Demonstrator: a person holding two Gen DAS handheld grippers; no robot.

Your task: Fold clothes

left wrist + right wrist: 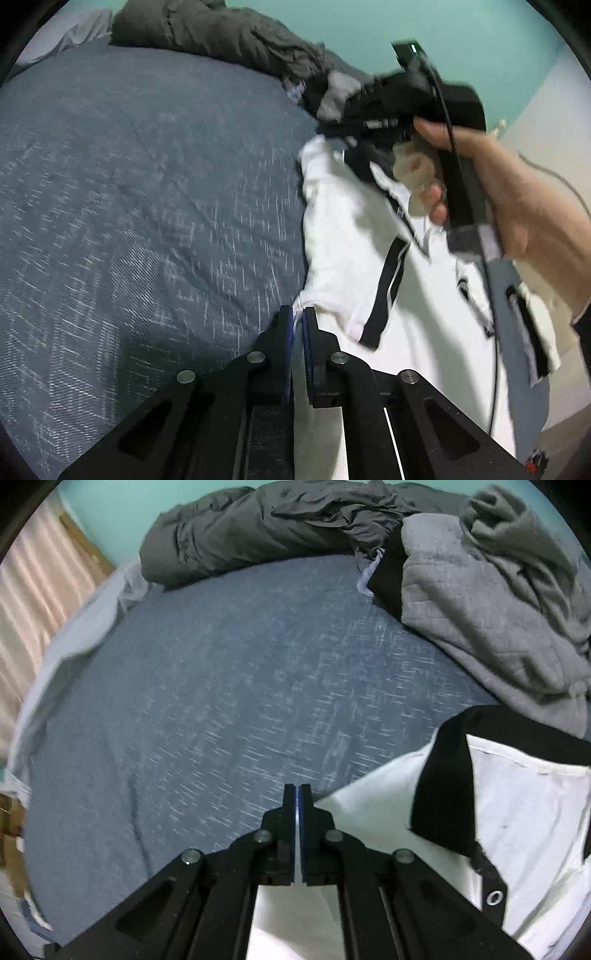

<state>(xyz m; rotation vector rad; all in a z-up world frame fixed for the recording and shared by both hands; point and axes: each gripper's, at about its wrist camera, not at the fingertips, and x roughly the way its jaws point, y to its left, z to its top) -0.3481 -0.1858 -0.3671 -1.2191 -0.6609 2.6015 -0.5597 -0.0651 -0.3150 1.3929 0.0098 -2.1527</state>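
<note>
white polo shirt [373, 258] w/ black collar and black sleeve trim lies on the rt side of the blue-grey bedspread [147, 206], partly lifted. left gripper [298, 321] is clamped tight on the shirt's white edge, cloth pinched between the blue pads. right gripper [299, 797] is also closed on white shirt fabric, a thin fold caught between its pads, more white cloth hanging below the jaws. in the left wrist view the right gripper shows blurred at upper rt, held in a person's hand [498, 192], a black cable running down past the wrist and across the shirt.

around: collar [447, 775] and placket w/ a snap button [494, 897] sit just rt of the right gripper. behind the collar, a crumpled grey sweatshirt [491, 620] w/ a black piece beside it, close to the shirt's top. a dark grey bundle of cloth [258, 528] lies along the far edge of the bed, well apart from the shirt. teal wall behind, pale curtain [33, 602] at far left in the right wrist view. bedspread left of the shirt is bare, wrinkled.
</note>
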